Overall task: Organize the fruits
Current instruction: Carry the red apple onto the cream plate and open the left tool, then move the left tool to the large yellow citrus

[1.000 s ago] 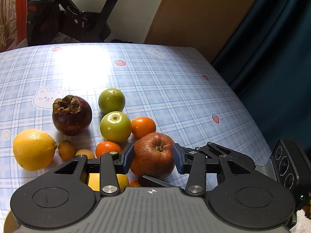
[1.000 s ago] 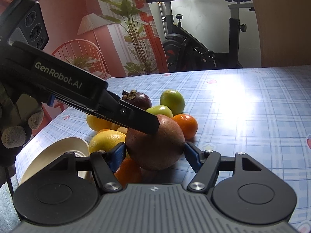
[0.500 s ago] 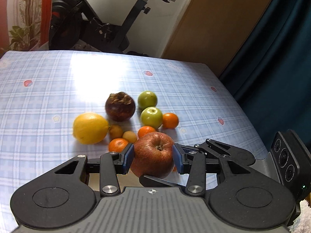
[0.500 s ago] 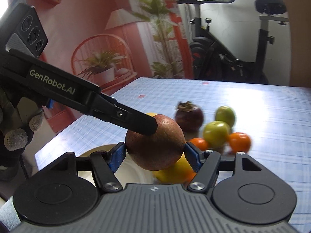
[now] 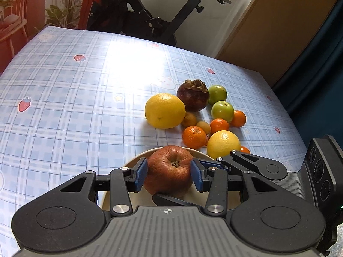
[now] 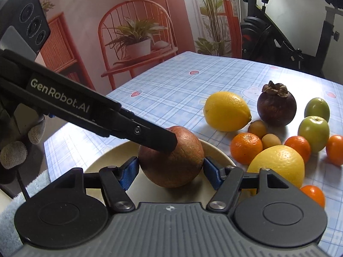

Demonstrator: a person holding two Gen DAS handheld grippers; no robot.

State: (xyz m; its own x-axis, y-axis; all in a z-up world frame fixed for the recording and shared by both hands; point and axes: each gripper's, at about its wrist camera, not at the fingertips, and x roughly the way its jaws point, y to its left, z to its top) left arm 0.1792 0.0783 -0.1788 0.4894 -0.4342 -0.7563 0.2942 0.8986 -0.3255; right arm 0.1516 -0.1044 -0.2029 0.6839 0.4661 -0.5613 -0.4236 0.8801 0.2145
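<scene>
A red-brown apple [image 5: 171, 171] [image 6: 178, 162] is held just over a cream plate [image 5: 199, 152] [image 6: 103, 162] at the table's near edge. My left gripper [image 5: 169, 176] is shut on it, blue pads pressing both sides. My right gripper [image 6: 170, 174] is also shut on the same apple, crosswise to the left one. A left finger [image 6: 150, 137] lies across the apple's top in the right wrist view. The loose fruit lies beside the plate: a lemon [image 5: 165, 110], a mangosteen [image 5: 193, 96], a second lemon [image 5: 223, 144], green fruits [image 5: 221, 111] and several tangerines [image 5: 194, 137].
The table wears a blue checked cloth [image 5: 75, 107], bare on its left half. An exercise bike [image 5: 171, 17] stands beyond the far edge, and a red chair with a potted plant [image 6: 137, 42] beside it. A gloved hand [image 6: 15, 150] holds the left gripper.
Both grippers have carried the apple away from the fruit pile and over the cream plate. The pile now lies further off to the right. Both grips look unchanged.
</scene>
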